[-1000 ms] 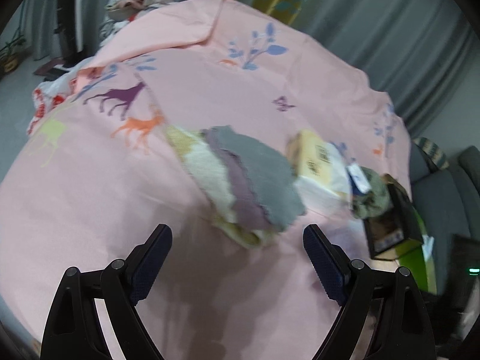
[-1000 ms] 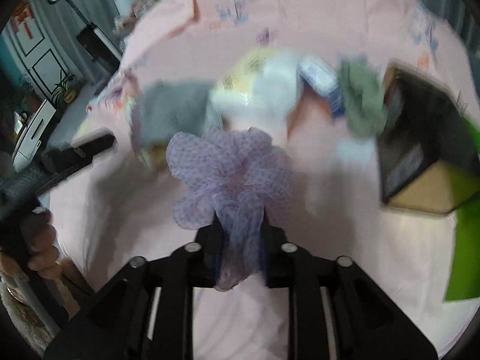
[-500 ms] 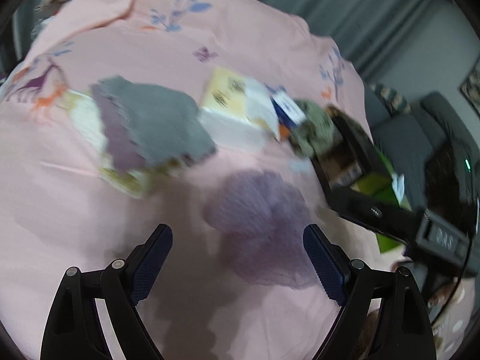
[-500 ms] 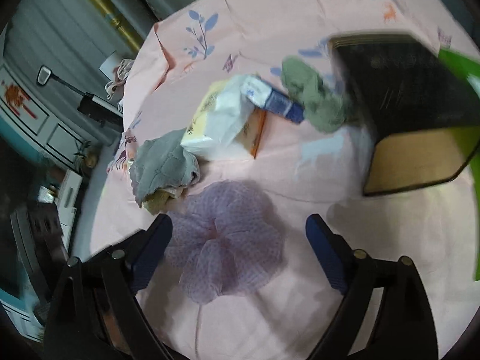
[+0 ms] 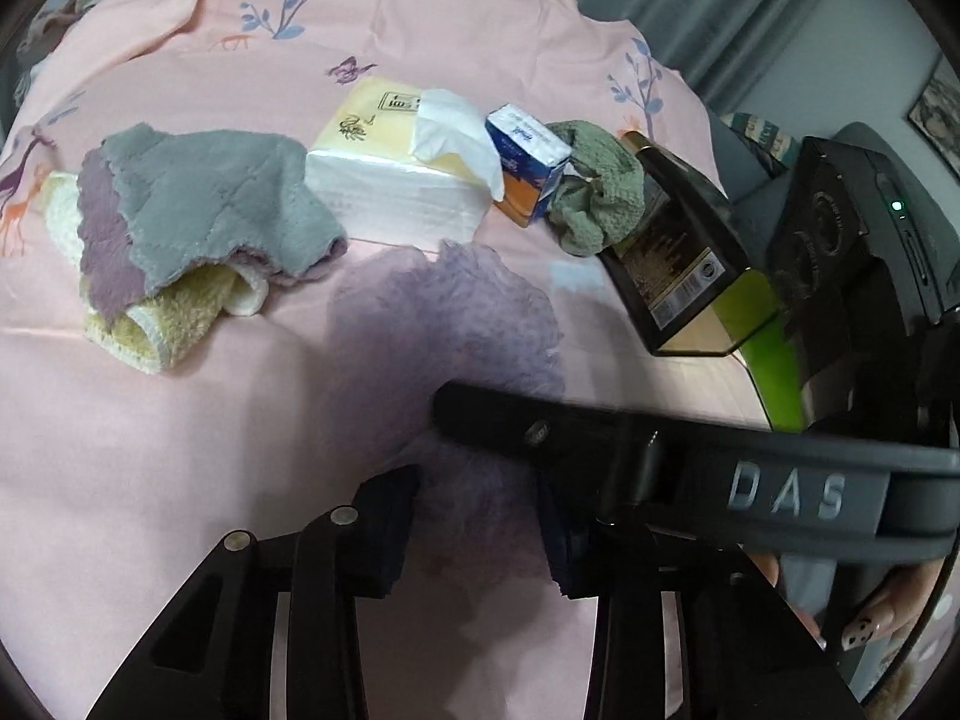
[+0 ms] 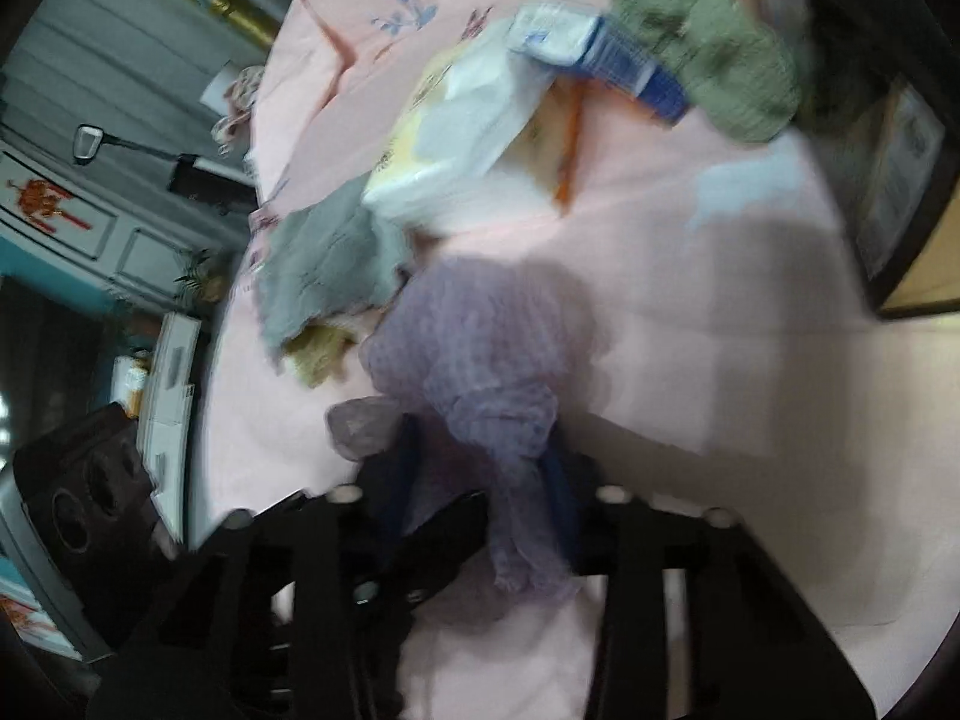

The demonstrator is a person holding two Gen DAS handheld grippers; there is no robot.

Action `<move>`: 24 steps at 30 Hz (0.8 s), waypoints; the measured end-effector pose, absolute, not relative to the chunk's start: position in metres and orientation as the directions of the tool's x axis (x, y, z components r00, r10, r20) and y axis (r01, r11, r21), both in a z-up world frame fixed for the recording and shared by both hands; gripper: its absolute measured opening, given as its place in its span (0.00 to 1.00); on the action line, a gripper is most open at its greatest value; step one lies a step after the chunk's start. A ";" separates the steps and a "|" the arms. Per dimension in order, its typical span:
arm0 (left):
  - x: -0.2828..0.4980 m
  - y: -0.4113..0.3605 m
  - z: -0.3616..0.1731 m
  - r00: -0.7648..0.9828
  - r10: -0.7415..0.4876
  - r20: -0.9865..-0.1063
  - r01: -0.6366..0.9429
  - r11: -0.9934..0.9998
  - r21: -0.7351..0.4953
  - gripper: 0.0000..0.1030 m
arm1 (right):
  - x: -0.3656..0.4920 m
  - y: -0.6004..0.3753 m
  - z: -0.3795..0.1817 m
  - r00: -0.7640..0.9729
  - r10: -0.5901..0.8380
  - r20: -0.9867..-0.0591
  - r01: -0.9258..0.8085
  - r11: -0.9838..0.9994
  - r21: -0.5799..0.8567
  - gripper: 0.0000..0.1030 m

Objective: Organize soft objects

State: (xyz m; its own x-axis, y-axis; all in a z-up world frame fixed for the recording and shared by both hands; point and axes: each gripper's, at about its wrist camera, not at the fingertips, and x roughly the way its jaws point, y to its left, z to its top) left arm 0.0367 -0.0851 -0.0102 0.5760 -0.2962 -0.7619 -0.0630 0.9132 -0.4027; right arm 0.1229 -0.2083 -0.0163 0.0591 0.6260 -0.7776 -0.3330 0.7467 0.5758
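A purple mesh pouf [image 5: 432,324] lies on the pink bedsheet [image 5: 180,450] in the middle of both views. My left gripper [image 5: 474,534] is closing on its near edge, and the mesh fills the gap from pad to pad. My right gripper [image 6: 483,474] is closing too, with a bunched fold of the pouf [image 6: 480,324] pressed between its blue pads. The two grippers cross each other at the pouf: a right finger [image 5: 540,432] lies across the left wrist view, and a left finger [image 6: 432,534] shows low in the blurred right wrist view.
Behind the pouf lie a pile of grey, purple and yellow towels [image 5: 198,222], a tissue pack [image 5: 390,174], a small blue pack [image 5: 528,156] and a green cloth [image 5: 600,186]. A black box [image 5: 678,252] stands at the right. A hand [image 5: 864,618] holds the right gripper.
A second ago the right gripper held the pouf up; half a second ago it lay on the sheet between open jaws. The left gripper has swung over to it, and both have closed on it.
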 end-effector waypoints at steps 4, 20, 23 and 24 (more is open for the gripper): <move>0.037 -0.085 -0.007 0.587 -0.293 -0.755 -0.059 0.914 -0.401 0.35 | 0.116 -0.202 -0.012 0.089 0.613 -0.785 -0.358 0.755 0.549 0.31; 0.024 -0.086 0.015 0.648 -0.289 -0.705 0.003 0.926 -0.377 0.35 | 0.103 -0.207 0.016 0.200 0.632 -0.749 -0.416 0.747 0.519 0.31; 0.023 -0.085 0.017 0.652 -0.294 -0.699 0.012 0.925 -0.379 0.35 | 0.102 -0.206 0.019 0.212 0.625 -0.751 -0.428 0.751 0.504 0.32; 0.023 -0.084 0.017 0.655 -0.299 -0.694 0.015 0.923 -0.384 0.35 | 0.102 -0.206 0.020 0.216 0.627 -0.748 -0.431 0.749 0.503 0.32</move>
